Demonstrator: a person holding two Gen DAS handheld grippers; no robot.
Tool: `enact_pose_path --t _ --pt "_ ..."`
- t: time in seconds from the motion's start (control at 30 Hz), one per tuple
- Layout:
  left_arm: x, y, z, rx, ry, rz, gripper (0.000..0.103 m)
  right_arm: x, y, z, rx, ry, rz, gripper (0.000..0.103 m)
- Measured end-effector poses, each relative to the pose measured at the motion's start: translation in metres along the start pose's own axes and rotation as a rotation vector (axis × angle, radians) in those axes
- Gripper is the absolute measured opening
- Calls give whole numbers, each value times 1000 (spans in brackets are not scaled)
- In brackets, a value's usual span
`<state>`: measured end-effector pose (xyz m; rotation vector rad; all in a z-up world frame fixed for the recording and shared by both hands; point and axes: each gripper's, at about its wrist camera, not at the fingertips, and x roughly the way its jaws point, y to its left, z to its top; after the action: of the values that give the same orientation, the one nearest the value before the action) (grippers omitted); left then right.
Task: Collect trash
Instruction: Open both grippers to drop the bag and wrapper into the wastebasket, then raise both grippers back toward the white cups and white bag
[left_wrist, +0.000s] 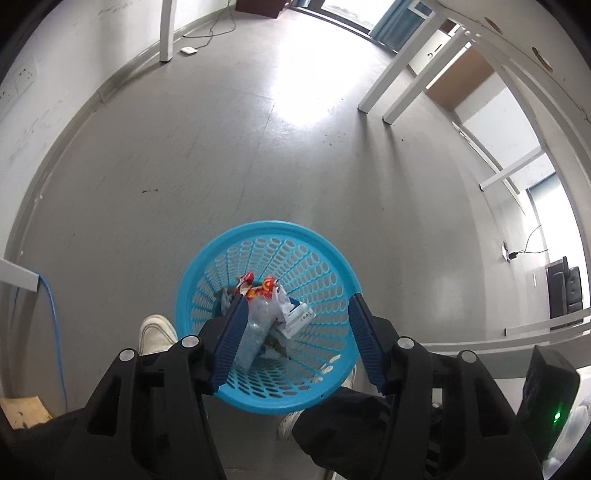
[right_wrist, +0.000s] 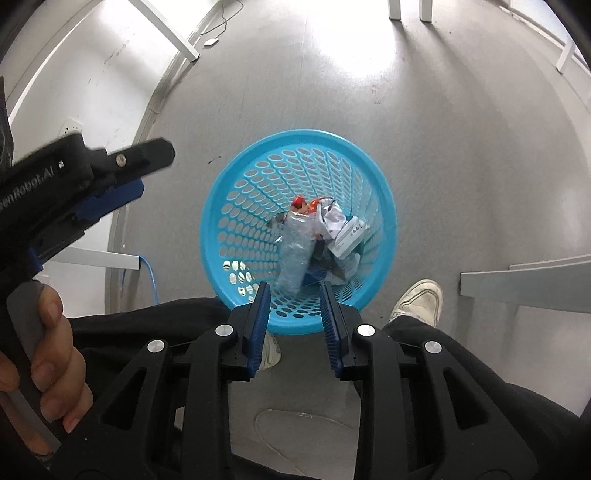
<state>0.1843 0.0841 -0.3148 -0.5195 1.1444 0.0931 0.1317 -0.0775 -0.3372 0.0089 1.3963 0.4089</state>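
From the left wrist camera, the left claw (left_wrist: 295, 321) hangs over a round blue plastic basket (left_wrist: 236, 397) that stands on the grey floor (left_wrist: 221, 147), its ribbed blue fingers (left_wrist: 231, 339) spread wide with nothing between them. The basket's wall is pierced all round with oval holes. Inside lies the trash: a crushed clear plastic bottle (left_wrist: 256, 332), a red and orange wrapper (left_wrist: 258, 286) and a small white box (left_wrist: 298, 319). A white shoe (left_wrist: 157, 332) shows just left of the basket, and white table legs (left_wrist: 397, 79) stand well apart at upper right.

The right wrist camera looks more squarely down into the basket (right_wrist: 218, 236). The right claw (right_wrist: 295, 317) sits above the near rim, its fingers (right_wrist: 258, 325) parted and empty. Here the bottle (right_wrist: 295, 251) lies lengthwise along the basket's depth, the wrapper (right_wrist: 304, 203) beyond it, the white box (right_wrist: 349, 236) to the right and crumpled white paper (right_wrist: 336, 216) beside that; something dark and blue lies underneath, too jumbled to name. Only this view shows the left claw (right_wrist: 129, 173) from outside, off to the left of the basket, with the bare left hand (right_wrist: 48, 354) on its grey handle, and a second shoe (right_wrist: 419, 299) right of the basket.
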Motion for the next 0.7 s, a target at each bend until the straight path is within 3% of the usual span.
enact_pose_path --t 0.1,0.23,0.37,0.43,0.53,0.57,0.7 --pt "-7 2 -5 -17 24 -21 55 -10 11 -4 -54 -36 -67 32" --pt "-21 8 -13 -14 21 34 55 -25 17 -11 -84 -71 -73 33" --pt "-25 21 -26 -45 92 125 55 -38 18 -21 -105 -95 -77 34" --pt "-29 27 -30 -78 118 109 55 -44 21 -25 -115 -104 -94 34" --pt "-49 23 -36 -55 66 91 57 -56 28 -33 -129 -121 -85 37" --pt "-55 21 -39 -38 46 88 58 -62 30 -37 -134 -133 -82 43" --pt "-77 7 -54 37 -14 79 61 -87 32 -53 -143 -177 -53 44"
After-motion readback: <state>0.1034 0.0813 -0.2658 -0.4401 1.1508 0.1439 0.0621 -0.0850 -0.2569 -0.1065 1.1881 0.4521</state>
